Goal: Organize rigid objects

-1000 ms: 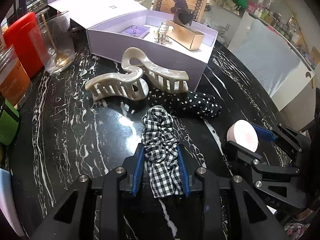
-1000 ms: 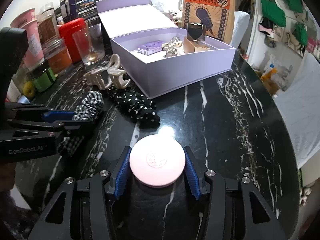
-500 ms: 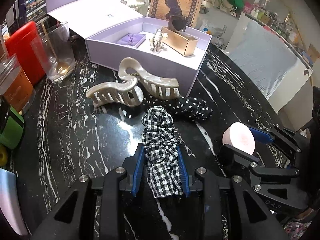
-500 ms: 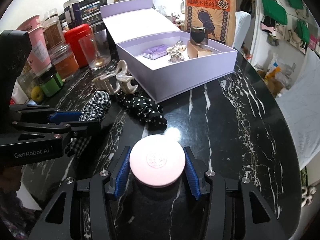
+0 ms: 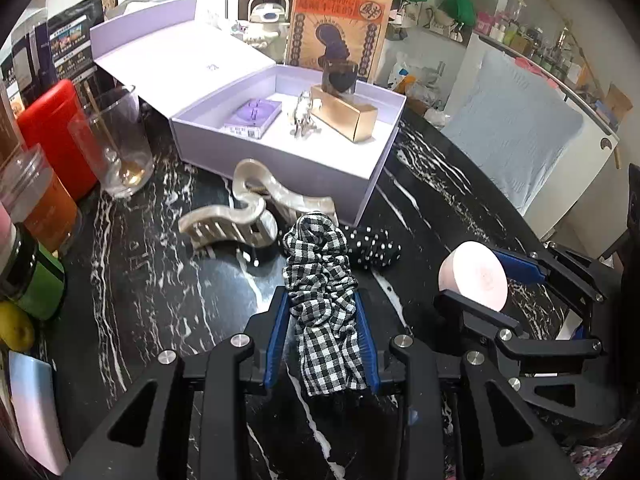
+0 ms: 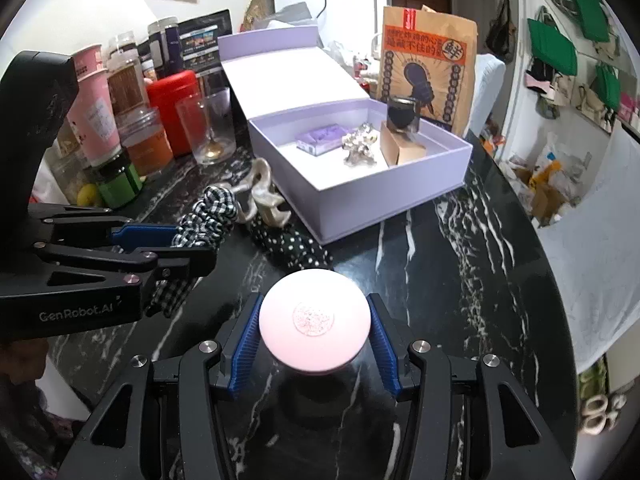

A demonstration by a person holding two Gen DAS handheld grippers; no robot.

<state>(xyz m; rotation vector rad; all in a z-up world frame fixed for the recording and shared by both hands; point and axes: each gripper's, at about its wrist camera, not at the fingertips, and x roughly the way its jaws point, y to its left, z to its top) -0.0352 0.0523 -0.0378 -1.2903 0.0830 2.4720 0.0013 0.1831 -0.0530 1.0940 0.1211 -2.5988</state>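
My left gripper [image 5: 322, 336] is shut on a black-and-white checked scrunchie [image 5: 324, 280] and holds it above the black marble table [image 5: 152, 280]. My right gripper [image 6: 314, 340] is shut on a round pink compact [image 6: 314, 320], also raised; it shows in the left wrist view [image 5: 474, 280]. An open lilac box [image 6: 384, 196] stands ahead, holding a purple card box [image 6: 320, 138], a silver ornament [image 6: 360, 150] and a gold box [image 6: 400, 148]. Two pearly claw clips [image 5: 240, 216] and a polka-dot scrunchie [image 5: 372, 246] lie in front of the box.
A glass [image 5: 116, 140], a red canister [image 5: 56, 132] and several jars [image 5: 44, 208] line the left edge. A printed paper bag [image 6: 428, 68] stands behind the box. The table's right edge [image 6: 540, 240] drops to a white-covered surface.
Both grippers have risen and pulled back with their loads; the box and clips look farther and lower. The checked scrunchie has lifted off the table.
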